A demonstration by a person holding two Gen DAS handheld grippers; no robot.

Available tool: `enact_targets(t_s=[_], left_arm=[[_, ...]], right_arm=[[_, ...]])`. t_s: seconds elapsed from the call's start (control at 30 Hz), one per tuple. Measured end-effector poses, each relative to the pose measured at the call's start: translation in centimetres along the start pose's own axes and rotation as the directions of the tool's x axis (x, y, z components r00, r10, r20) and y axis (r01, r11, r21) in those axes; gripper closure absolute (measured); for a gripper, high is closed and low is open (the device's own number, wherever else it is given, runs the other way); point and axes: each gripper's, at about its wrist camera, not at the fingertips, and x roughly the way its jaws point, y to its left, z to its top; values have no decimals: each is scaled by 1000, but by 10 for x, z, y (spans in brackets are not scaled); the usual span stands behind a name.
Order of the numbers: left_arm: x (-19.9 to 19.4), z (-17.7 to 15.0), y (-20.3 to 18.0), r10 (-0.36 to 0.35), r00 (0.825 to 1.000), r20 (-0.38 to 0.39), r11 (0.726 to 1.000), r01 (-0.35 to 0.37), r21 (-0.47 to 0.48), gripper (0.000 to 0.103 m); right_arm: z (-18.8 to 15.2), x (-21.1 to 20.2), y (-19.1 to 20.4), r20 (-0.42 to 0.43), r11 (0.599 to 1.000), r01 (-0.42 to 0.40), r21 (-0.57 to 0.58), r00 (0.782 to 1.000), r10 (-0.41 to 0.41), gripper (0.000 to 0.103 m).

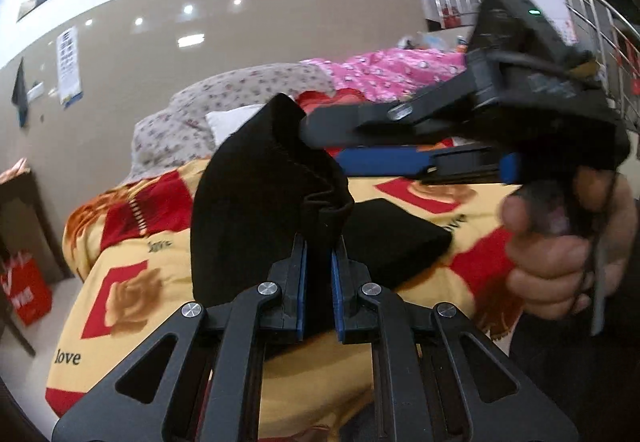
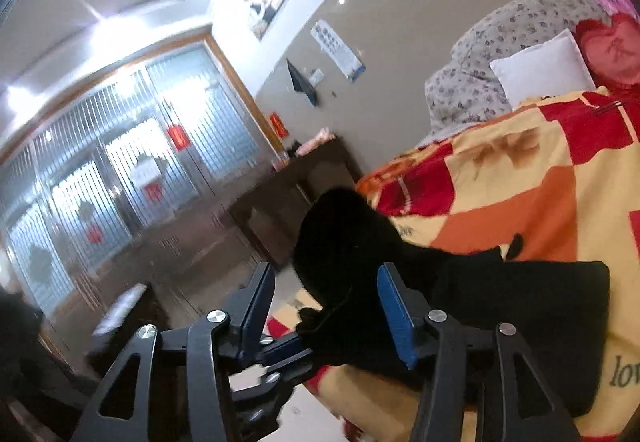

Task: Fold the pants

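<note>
Our left hand-held gripper [image 1: 319, 242] pinches the soft, limp black fabric pants [image 1: 256, 210] above the yellow-and-red patterned bed [image 1: 132, 282]; right hand-held gripper [image 2: 326, 306] gapes wide. We'd grip the seamed edges.

The word "love" is printed in dark lettering on the yellow, red and orange patterned bedspread [image 1: 132, 354], near its lower left corner in the left wrist view. A second, smaller script word sits higher on the same bedspread and probably also reads "love", though it is too blurred to be sure. In the right wrist view, the bedspread [image 2: 520, 178] shows "lov" cut off at the right edge.
</note>
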Motion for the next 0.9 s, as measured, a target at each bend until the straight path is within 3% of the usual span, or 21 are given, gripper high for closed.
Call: enact_targets(t_s=[0.27, 0.4, 0.47, 0.5, 0.53, 0.73, 0.9], left_arm=[[10, 4, -18, -40, 999, -31, 998, 42, 49, 94], [8, 1, -36, -55, 998, -35, 995, 58, 86, 94], [9, 1, -43, -59, 998, -38, 993, 63, 103, 94], [11, 2, -44, -56, 998, -41, 993, 60, 106, 94], [13, 5, -45, -62, 997, -44, 992, 66, 104, 94], [33, 39, -69, -65, 998, -18, 990, 67, 121, 94], [71, 53, -84, -86, 992, -88, 993, 92, 73, 94]], right_arm=[[-8, -8, -21, 32, 994, -62, 92, 998, 60, 50], [-11, -16, -30, 37, 990, 26, 140, 999, -31, 50], [-13, -15, -34, 17, 987, 71, 147, 997, -75, 64], [-13, -17, -33, 18, 986, 96, 135, 995, -100, 81], [-13, -20, -34, 27, 983, 129, 129, 991, -134, 90], [6, -41, -54, 64, 965, 205, 163, 974, -217, 92], [21, -53, -98, 16, 937, 212, 277, 974, -225, 93]])
